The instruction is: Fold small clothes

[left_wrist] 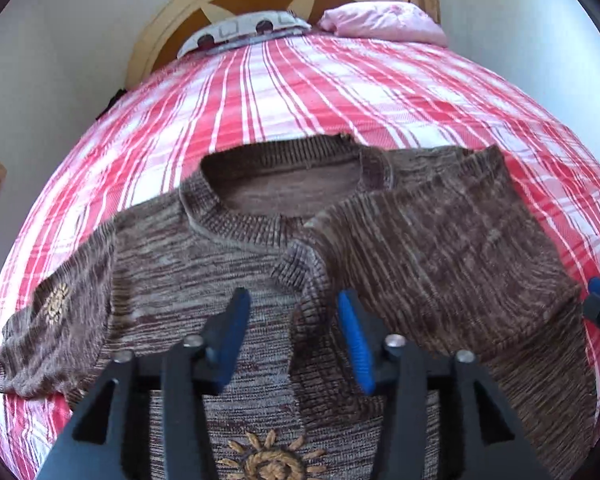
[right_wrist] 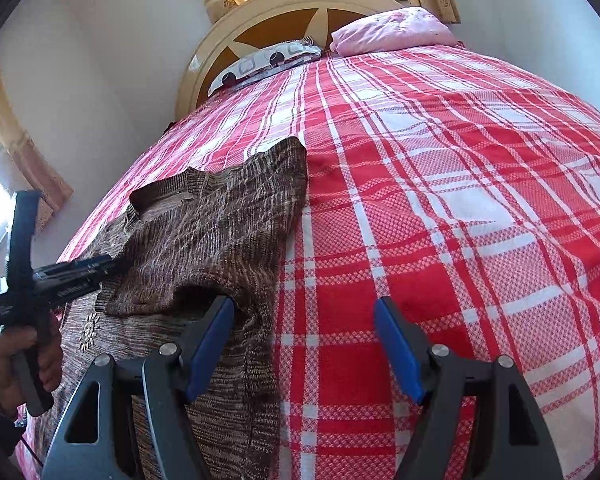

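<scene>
A brown knit sweater (left_wrist: 204, 264) lies face-up on the red plaid bed (left_wrist: 340, 92), its right sleeve (left_wrist: 440, 240) folded across the chest. The left gripper (left_wrist: 296, 344) hovers over the cuff — fingers apart, gripping nothing. The right gripper (right_wrist: 304, 348), at the sweater's three o'clock edge, stands wide open — empty.

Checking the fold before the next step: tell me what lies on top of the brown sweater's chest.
One sleeve of the brown knit sweater is folded across the chest, cuff near the middle. It covers that side of the front, so what lies beneath is hidden. An embroidered sun shows lower down.
</scene>
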`<state>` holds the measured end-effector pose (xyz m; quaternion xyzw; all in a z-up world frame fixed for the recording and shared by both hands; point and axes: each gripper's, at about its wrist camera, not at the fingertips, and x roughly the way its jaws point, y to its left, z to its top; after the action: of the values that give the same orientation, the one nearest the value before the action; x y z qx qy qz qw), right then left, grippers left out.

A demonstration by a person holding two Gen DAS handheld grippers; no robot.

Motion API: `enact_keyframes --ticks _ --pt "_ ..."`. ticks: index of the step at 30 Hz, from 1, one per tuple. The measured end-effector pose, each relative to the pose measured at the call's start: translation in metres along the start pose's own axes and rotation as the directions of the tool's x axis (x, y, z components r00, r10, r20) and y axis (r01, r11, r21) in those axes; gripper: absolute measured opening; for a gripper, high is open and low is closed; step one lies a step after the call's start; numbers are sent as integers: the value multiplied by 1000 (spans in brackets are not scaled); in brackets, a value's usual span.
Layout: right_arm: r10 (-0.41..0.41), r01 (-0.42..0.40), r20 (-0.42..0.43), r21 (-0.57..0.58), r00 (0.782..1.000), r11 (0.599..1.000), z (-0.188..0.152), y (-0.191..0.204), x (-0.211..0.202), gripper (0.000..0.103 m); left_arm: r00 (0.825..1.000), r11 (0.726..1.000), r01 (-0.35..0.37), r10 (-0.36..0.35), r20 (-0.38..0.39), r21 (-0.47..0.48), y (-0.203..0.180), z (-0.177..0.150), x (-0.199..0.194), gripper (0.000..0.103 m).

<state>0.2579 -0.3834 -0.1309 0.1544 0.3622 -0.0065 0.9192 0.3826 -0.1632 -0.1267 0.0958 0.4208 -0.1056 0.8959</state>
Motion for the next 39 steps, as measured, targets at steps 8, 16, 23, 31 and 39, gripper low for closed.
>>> enact_keyframes --ticks 8,16,23,31,39 --pt "131 -110 86 -209 988 972 37 62 -21 73 1000 1000 5 -5 -24 28 -5 -22 8 61" --pt "119 -169 -236 -201 964 965 20 74 50 73 997 995 81 -81 -7 -64 19 -35 8 76" --pt "35 -86 -181 -282 983 956 -1 82 40 73 995 985 98 -93 45 -139 43 -3 13 79" --pt "-9 -36 -131 -340 991 940 -8 84 39 74 984 967 170 -176 -16 -189 40 21 50 67" --pt "11 -51 -124 -326 992 944 -7 81 38 74 974 969 226 -228 -5 -95 28 25 39 16"
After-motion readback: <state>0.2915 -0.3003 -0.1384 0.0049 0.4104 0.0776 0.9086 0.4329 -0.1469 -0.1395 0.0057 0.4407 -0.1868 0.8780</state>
